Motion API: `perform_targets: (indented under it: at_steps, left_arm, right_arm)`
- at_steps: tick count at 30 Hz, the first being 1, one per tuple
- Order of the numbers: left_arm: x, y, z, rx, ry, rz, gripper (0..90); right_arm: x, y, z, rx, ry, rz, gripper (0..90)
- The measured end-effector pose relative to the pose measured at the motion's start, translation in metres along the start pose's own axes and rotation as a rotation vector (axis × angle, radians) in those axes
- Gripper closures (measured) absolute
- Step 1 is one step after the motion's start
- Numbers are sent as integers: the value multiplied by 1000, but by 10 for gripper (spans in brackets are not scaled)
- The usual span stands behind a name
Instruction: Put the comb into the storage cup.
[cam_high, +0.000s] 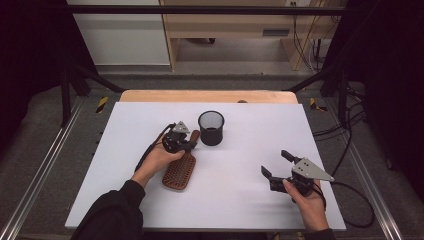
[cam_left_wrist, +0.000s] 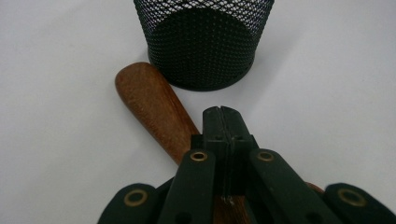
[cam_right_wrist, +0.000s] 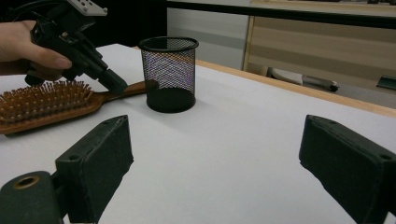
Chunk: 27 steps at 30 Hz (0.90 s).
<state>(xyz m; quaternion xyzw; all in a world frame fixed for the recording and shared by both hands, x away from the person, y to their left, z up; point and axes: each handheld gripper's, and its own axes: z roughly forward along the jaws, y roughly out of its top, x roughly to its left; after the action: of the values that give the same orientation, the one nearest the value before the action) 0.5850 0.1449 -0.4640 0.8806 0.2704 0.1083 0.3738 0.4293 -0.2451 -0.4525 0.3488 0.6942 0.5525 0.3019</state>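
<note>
A wooden hairbrush (cam_high: 179, 171) lies bristles-up on the white table (cam_high: 240, 200), left of centre, its handle (cam_left_wrist: 152, 105) pointing away toward a black mesh cup (cam_high: 211, 128) that stands upright just beyond the handle's tip. The left gripper (cam_high: 192, 143), held in the person's left hand (cam_high: 156, 159), sits over the handle with its two black jaws pressed together; in the left gripper view the jaws meet above the wood with no gap, and it cannot be told whether they touch the handle. Well apart, toward the near right of the table, the right gripper (cam_high: 276, 164) in the right hand (cam_high: 307, 200) has its jaws spread wide, with nothing between them. Beyond the table's far edge stands pale wooden furniture (cam_high: 235, 25).
</note>
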Motion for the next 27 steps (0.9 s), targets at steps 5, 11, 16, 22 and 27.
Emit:
perform_targets:
  at_steps: [5,11,16,22,27]
  left_arm:
    - [-1,-2,0,39,18,14,900]
    - [1,-6,-7,48,38,15,900]
    - [8,-13,-13,57,49,-6,900]
    - [12,-23,-23,53,63,-19,900]
    - [16,-29,-34,57,80,-26,900]
  right_arm:
    - [0,0,0,1,1,2,96]
    - [-1,0,-1,-5,1,14,95]
    - [0,0,-1,0,1,13,95]
    - [-1,0,-1,0,0,14,95]
    - [0,0,-1,4,-2,13,95]
